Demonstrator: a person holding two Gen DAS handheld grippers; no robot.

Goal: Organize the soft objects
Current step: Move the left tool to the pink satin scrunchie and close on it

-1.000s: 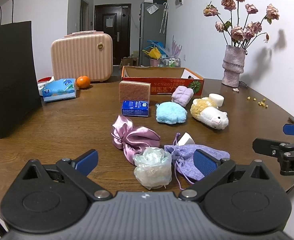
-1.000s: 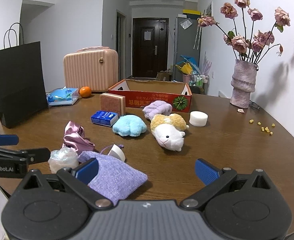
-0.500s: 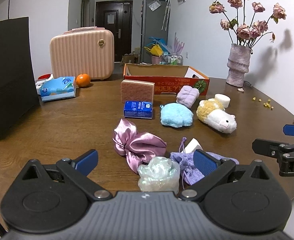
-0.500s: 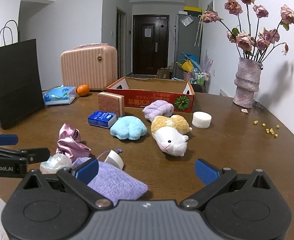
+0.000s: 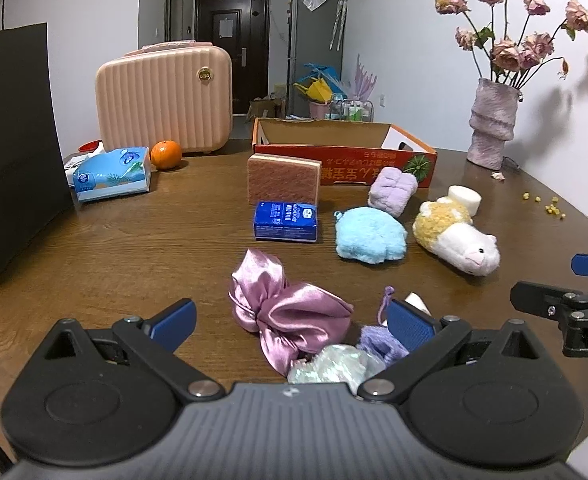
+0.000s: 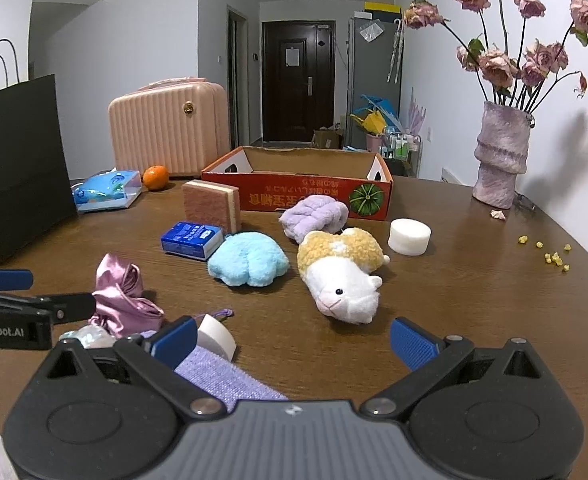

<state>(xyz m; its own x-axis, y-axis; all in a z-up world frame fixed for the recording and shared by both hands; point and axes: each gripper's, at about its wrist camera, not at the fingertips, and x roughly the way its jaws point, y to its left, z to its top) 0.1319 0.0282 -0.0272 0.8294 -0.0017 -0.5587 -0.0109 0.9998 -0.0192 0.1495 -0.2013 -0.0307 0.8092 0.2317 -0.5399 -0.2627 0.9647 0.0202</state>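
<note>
Two spread left fingers (image 5: pixel 173 318) flanking pink satin pouch (image 5: pixel 290 312).

lilac pouch (image 6: pixel 222 378) half behind right tool (image 6: pixel 290 340), black bag (image 5: pixel 10 152) cropped left

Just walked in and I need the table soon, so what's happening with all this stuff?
A person is sorting soft things with two handheld grippers. Both the left gripper and the right gripper are open and hold nothing. The pink satin pouch, blue plush, purple towel and toy hamster all lie on the table. From the right wrist view, the cardboard box looks empty.
</note>
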